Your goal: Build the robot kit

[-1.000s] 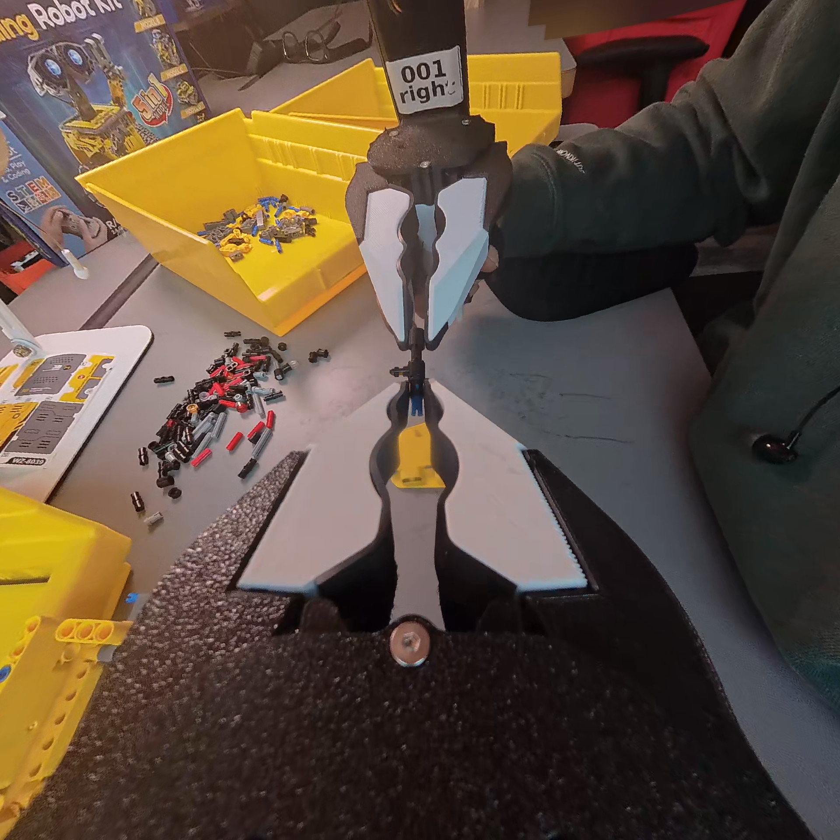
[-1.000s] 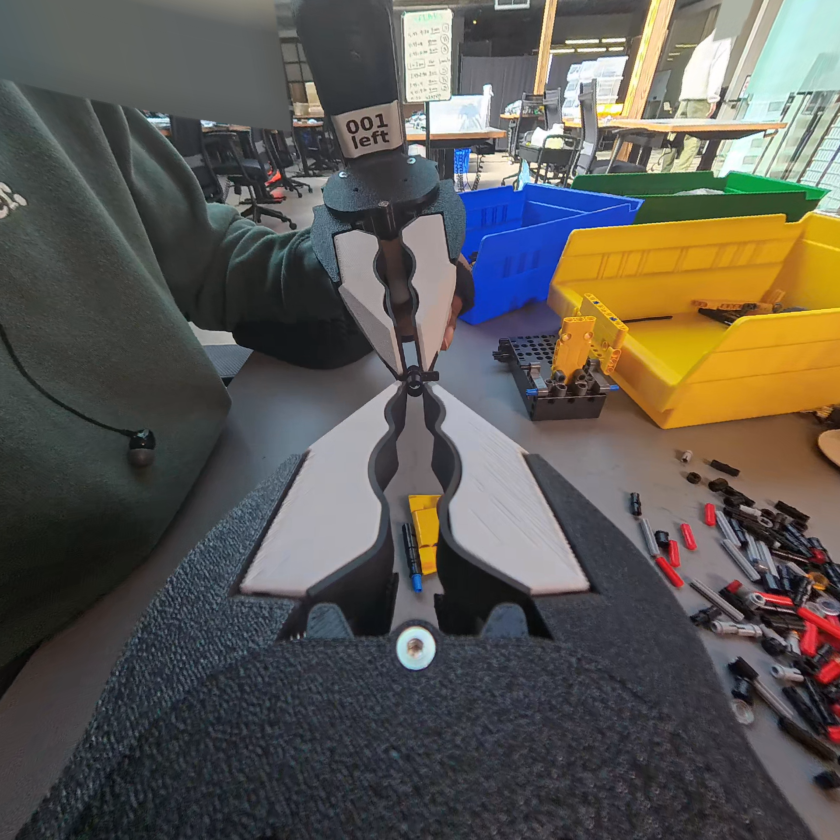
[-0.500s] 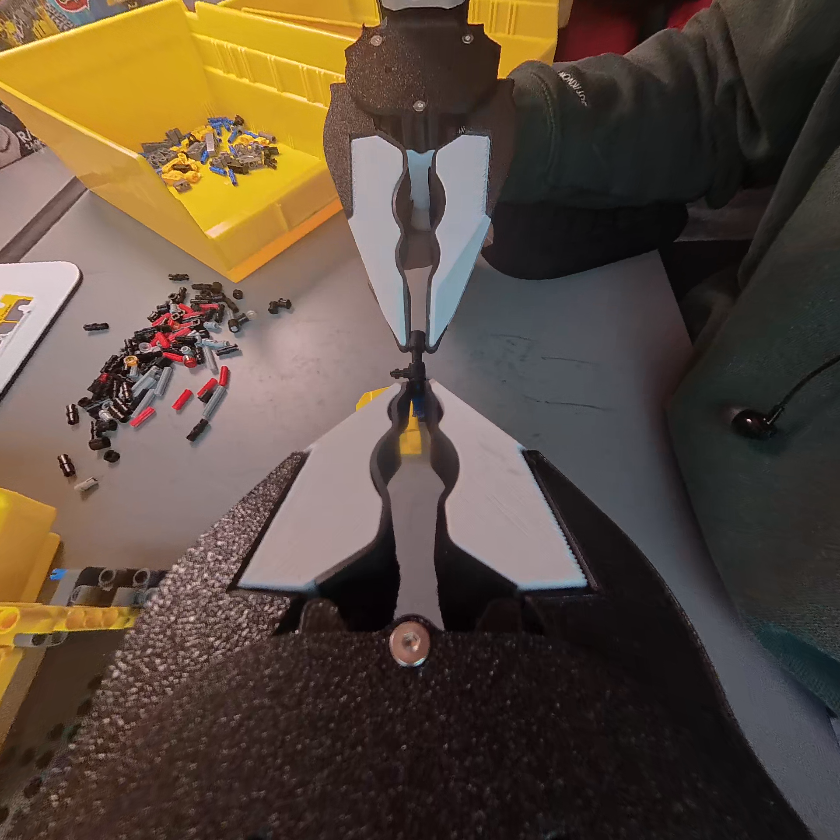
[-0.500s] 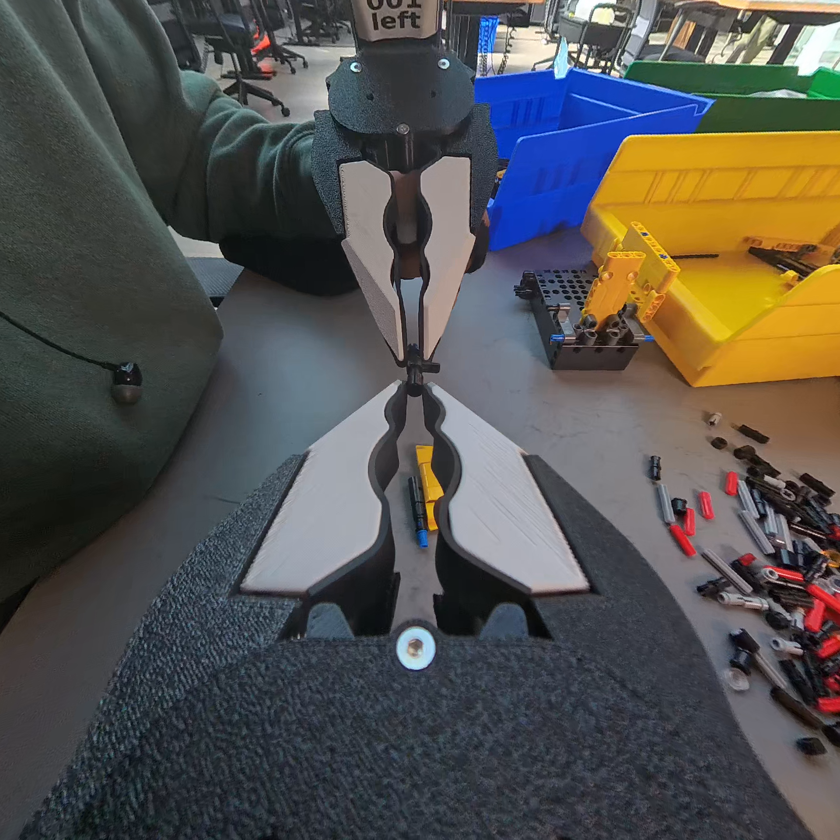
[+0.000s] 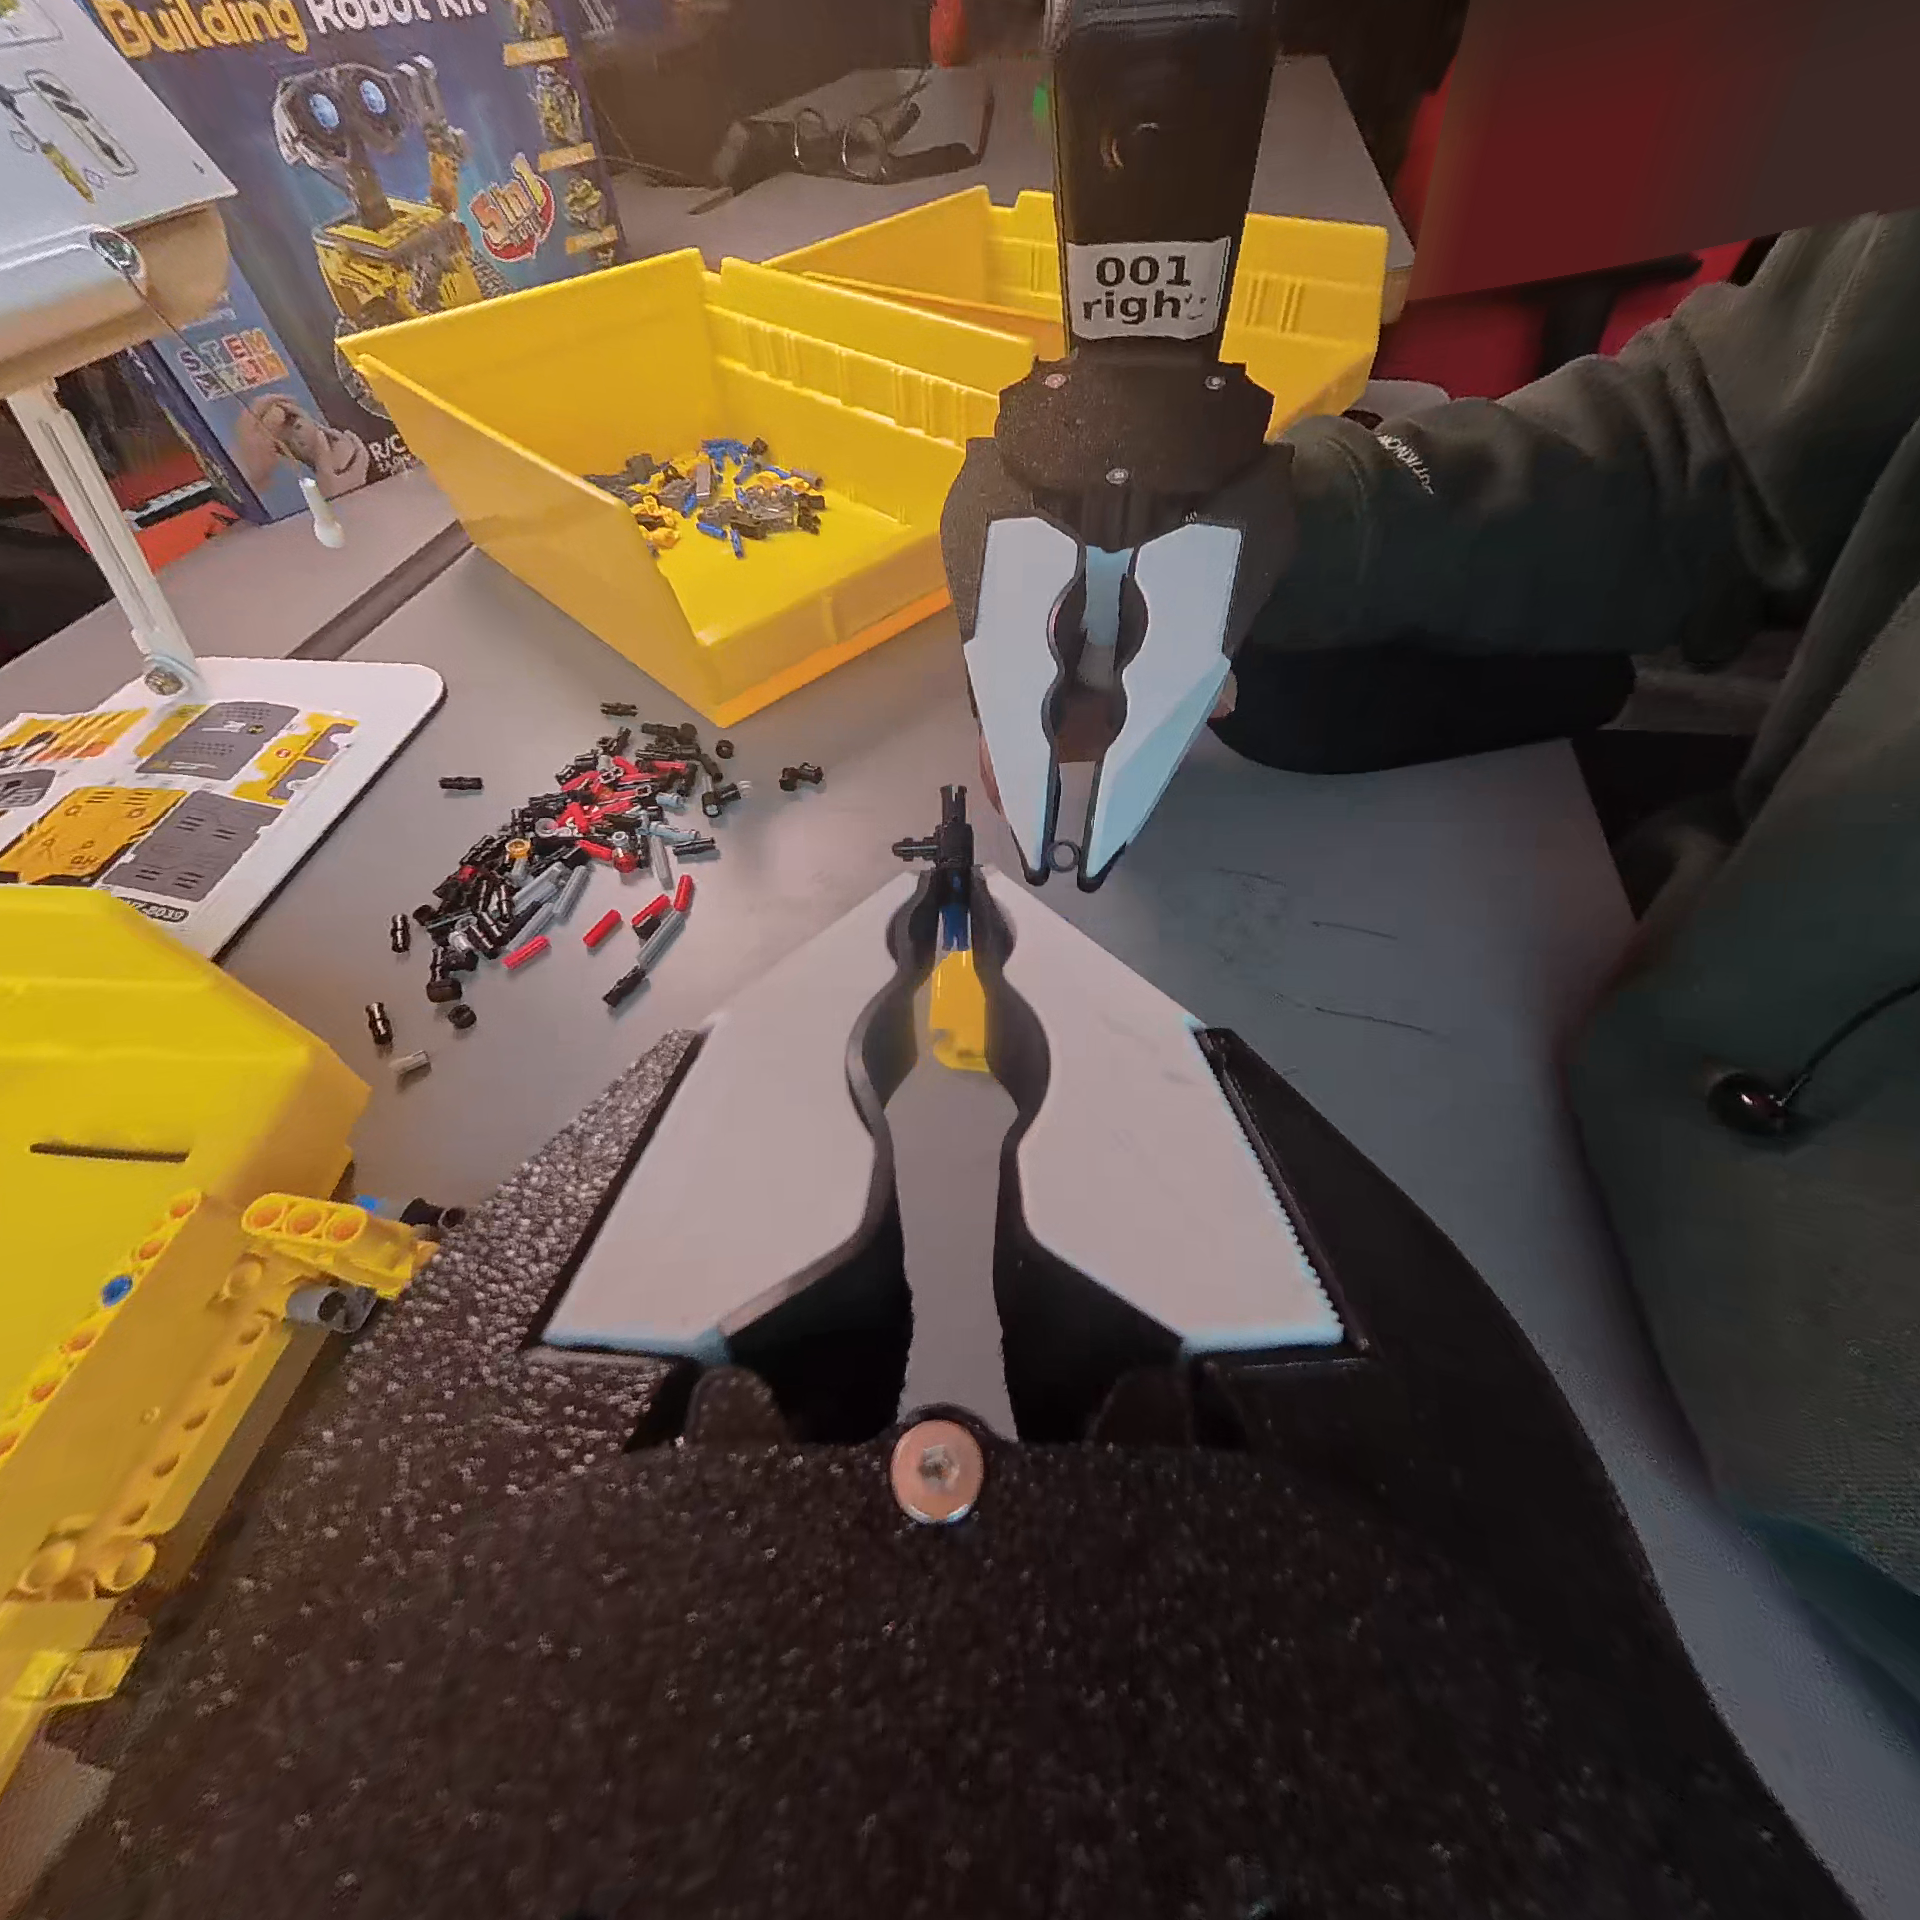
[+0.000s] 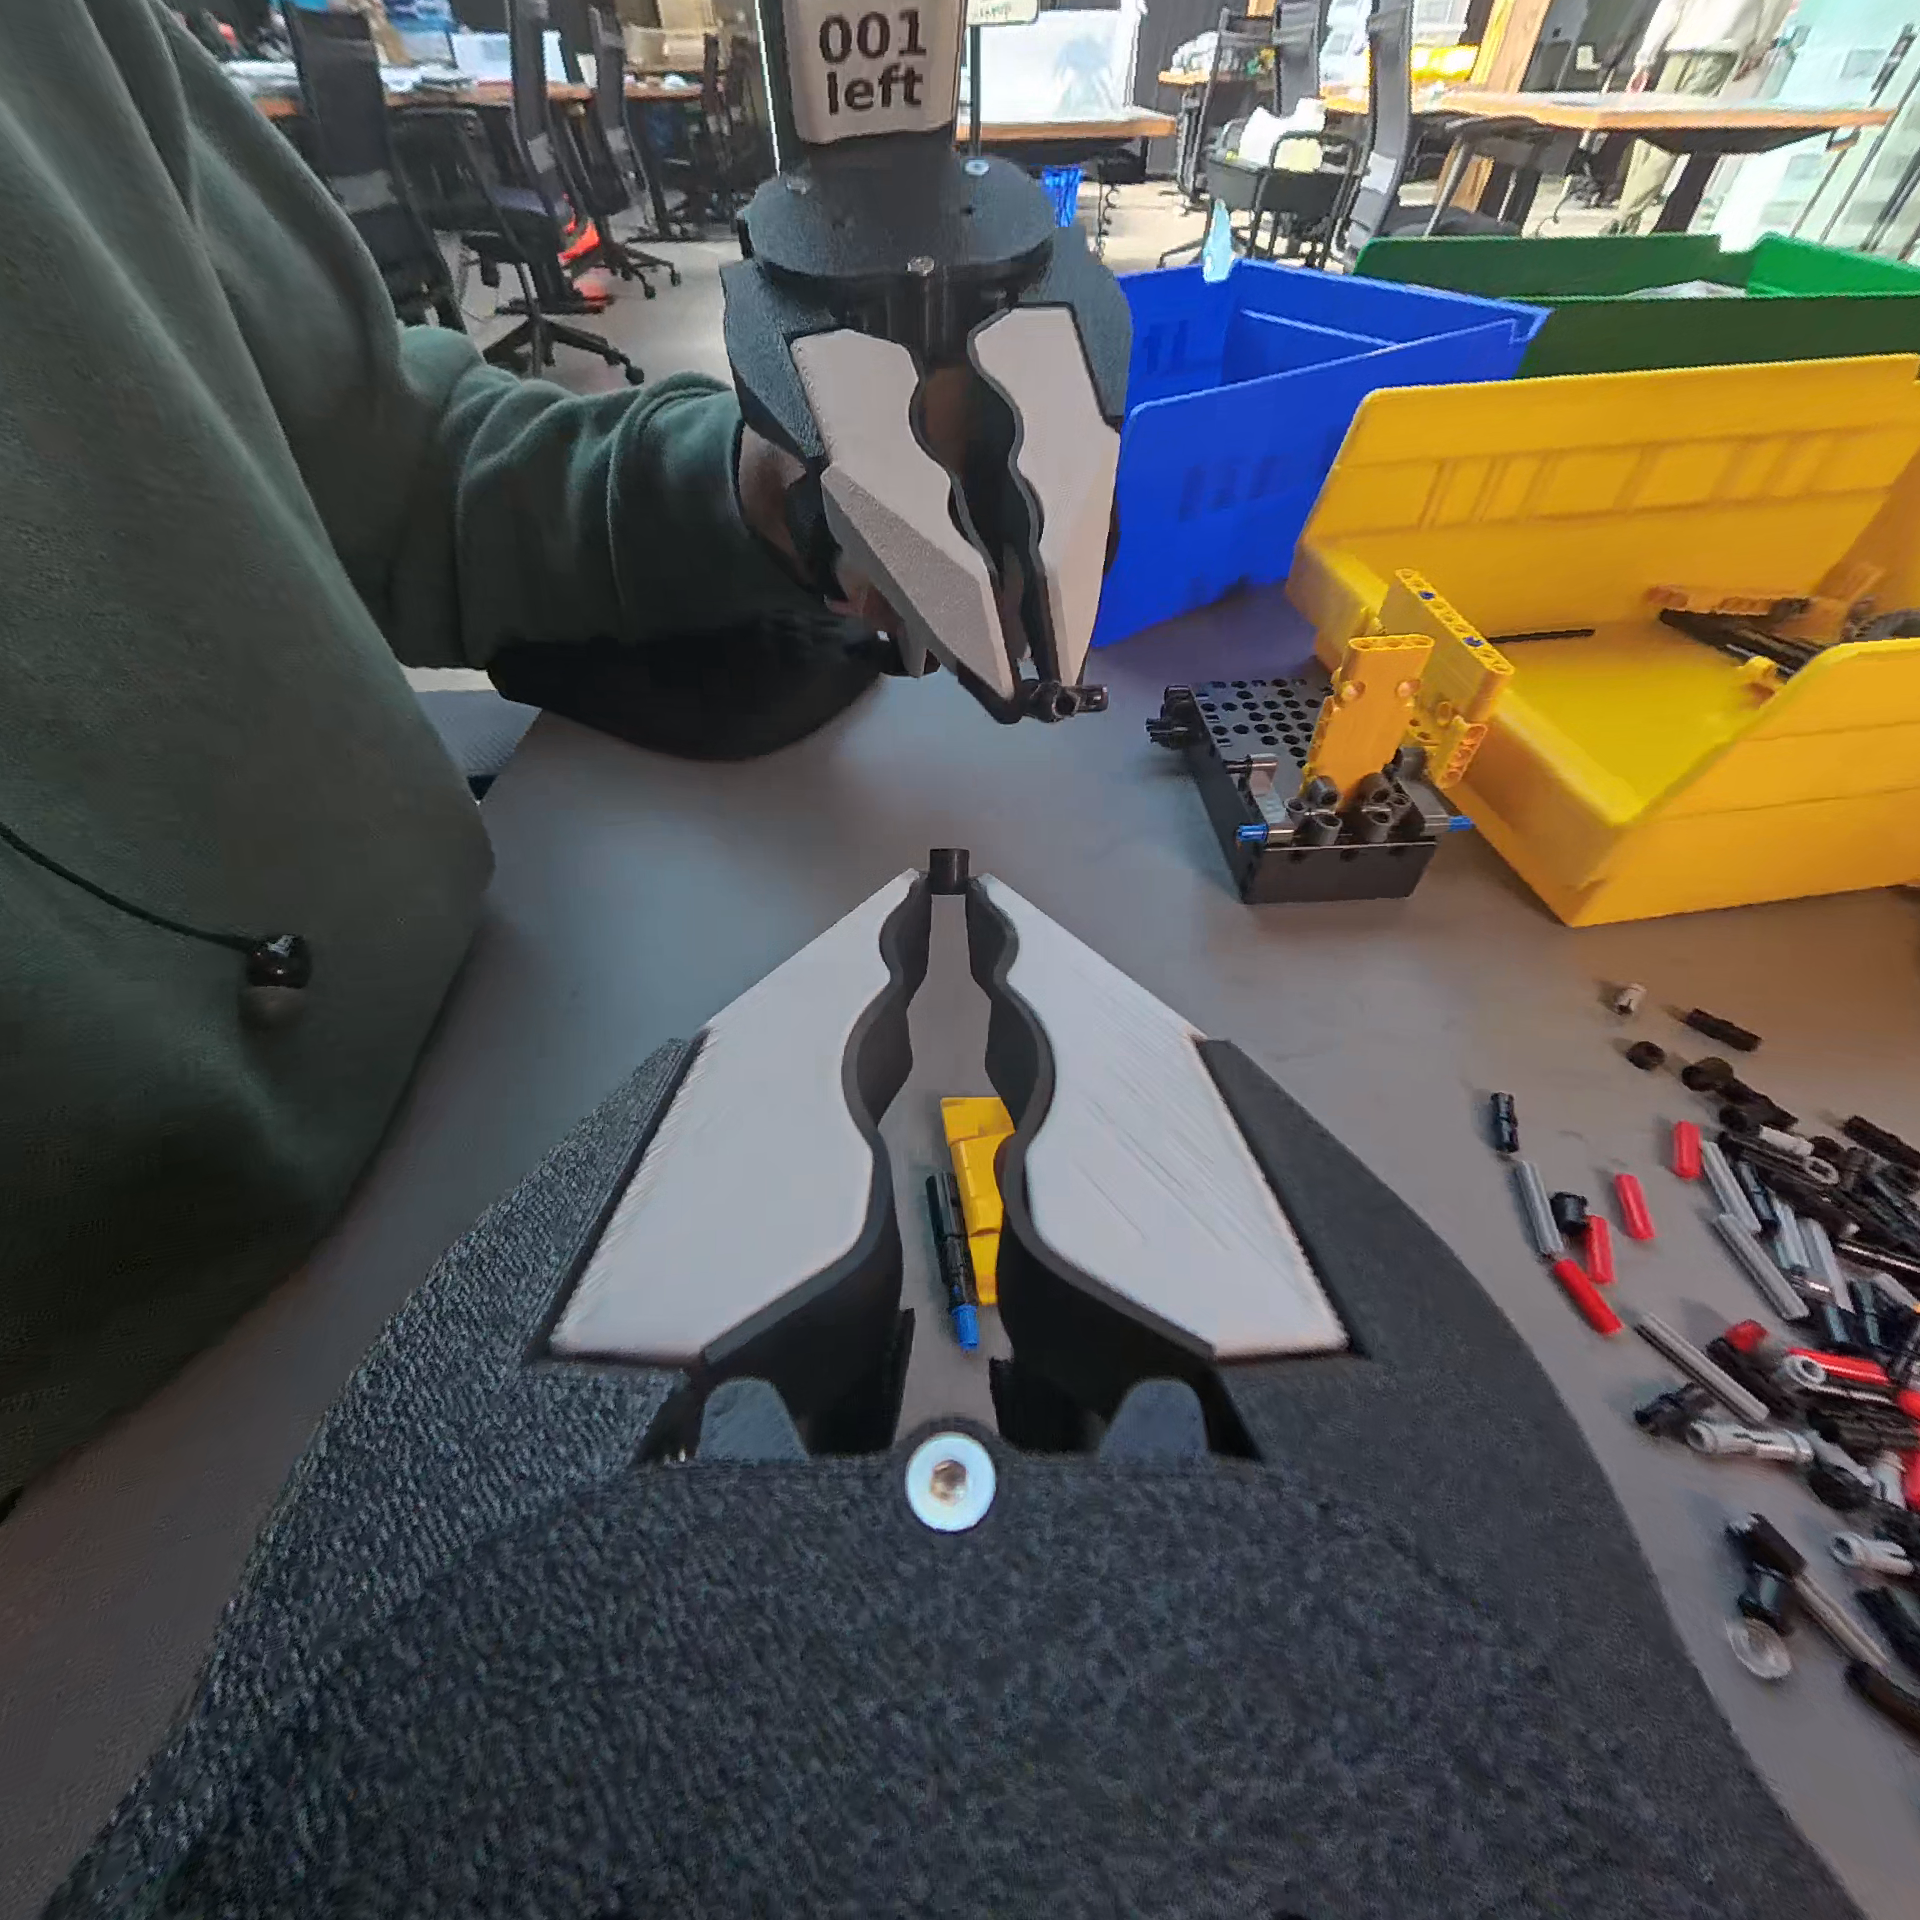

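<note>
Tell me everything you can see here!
yellow plastic bins: three, back and left of table
blue plastic bin: one, far side
green plastic bin: one, far side too
small loose plastic pins: many, black, red, grey, heaped on grey table
half-built brick model: one, black and yellow, beside yellow bin
flat yellow brick: one, under the grippers
blue-tipped black pin: one, beside that brick
printed instruction sheet: one, white, left
left gripper: one, shut on black cross connector
right gripper: one, shut on black round bush
</note>
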Motion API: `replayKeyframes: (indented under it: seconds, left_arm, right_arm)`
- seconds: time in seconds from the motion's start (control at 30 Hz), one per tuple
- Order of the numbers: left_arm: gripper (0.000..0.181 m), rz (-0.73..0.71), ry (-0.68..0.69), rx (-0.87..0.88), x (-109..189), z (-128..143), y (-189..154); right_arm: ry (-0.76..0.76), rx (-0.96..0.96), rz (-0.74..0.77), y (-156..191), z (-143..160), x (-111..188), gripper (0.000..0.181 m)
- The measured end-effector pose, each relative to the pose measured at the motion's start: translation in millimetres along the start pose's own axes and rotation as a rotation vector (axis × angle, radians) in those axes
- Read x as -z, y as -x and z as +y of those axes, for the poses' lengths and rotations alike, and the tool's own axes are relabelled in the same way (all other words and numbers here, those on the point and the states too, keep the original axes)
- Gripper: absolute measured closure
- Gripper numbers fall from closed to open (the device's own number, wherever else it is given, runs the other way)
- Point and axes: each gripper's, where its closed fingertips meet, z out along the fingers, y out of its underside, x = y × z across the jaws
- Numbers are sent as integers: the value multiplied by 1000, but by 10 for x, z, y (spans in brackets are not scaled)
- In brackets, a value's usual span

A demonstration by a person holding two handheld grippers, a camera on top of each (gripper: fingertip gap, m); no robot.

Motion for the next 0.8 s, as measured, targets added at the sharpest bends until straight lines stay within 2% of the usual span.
replayKeyframes:
  seconds: [0.2,0.3,0.53,0.8]
  left_arm:
    - [177,3,-5,-5,-39,50,-1]
    - [177,11,-3,-17,-67,51,-43]
    - [177,47,47,-60,-117,117,-169]
    - [177,70,190,-125,-180,378,-242]
  right_arm:
    - [-136,-97,-1,-97,-187,105,175]
    - [-151,-118,-8,-105,-205,110,175]
    - [-81,-119,-49,-35,-88,46,176]
    - [163,28,-22,6,258,-18,175]
